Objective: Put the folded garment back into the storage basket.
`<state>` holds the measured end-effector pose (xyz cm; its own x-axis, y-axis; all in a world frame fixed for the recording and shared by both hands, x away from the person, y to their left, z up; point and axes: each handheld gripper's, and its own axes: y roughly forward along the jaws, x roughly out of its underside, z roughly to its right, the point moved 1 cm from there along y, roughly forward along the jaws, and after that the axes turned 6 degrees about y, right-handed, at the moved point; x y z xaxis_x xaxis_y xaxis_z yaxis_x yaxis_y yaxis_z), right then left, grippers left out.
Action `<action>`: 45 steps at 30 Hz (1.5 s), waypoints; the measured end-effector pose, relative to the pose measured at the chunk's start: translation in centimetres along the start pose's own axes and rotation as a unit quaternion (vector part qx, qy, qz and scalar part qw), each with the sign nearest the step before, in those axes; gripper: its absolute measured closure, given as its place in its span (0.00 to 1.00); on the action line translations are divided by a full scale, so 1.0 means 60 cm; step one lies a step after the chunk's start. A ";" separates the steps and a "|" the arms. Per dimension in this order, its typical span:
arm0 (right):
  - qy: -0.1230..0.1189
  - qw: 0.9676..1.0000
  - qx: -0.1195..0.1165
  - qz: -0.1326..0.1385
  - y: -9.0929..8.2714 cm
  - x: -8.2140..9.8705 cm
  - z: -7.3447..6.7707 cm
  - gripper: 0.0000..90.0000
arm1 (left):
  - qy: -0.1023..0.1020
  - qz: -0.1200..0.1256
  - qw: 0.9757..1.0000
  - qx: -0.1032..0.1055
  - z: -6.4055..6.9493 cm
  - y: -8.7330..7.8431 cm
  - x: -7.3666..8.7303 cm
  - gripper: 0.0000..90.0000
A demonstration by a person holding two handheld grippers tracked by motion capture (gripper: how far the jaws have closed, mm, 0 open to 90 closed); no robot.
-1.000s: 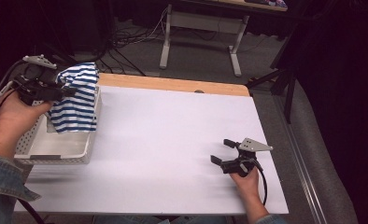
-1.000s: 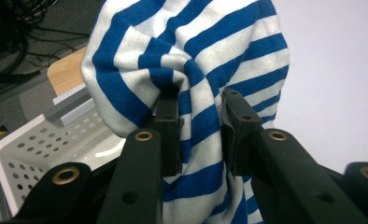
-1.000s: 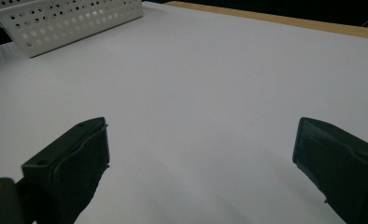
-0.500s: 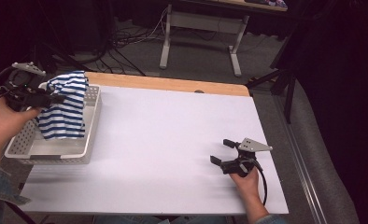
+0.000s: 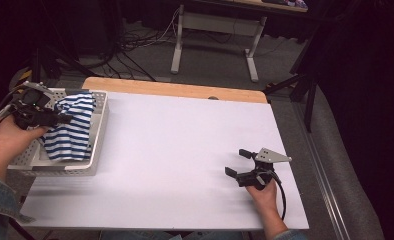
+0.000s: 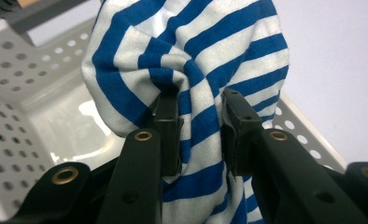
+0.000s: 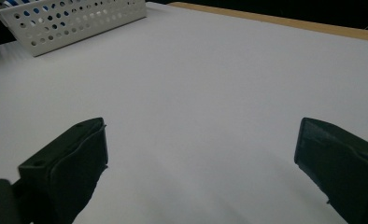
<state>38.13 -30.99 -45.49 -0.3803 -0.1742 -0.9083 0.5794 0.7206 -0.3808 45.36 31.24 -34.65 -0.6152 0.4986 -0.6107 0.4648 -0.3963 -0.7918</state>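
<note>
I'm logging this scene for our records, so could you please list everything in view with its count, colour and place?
striped cloth: one, blue and white, hanging over the basket, bunched in the left gripper's grip
basket: one, white, perforated, at the table's left edge
table: one, white top with a wooden far edge
desk frame: one, grey, on the floor beyond the table
cables: several, dark, on the floor
left gripper: one, black, shut on the striped cloth
right gripper: one, black, open, low over the table's right side
</note>
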 end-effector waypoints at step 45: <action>0.000 1.000 -0.006 -0.003 0.002 0.001 0.000 0.03 | -0.060 -0.183 0.981 -0.023 -0.022 0.109 0.077 0.80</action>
<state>38.19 -30.90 -45.59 -0.3835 -0.1775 -0.9063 0.5695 0.7271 -0.3834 46.42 31.96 -42.68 -0.8153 0.5059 -0.2816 0.2251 -0.1712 -0.9592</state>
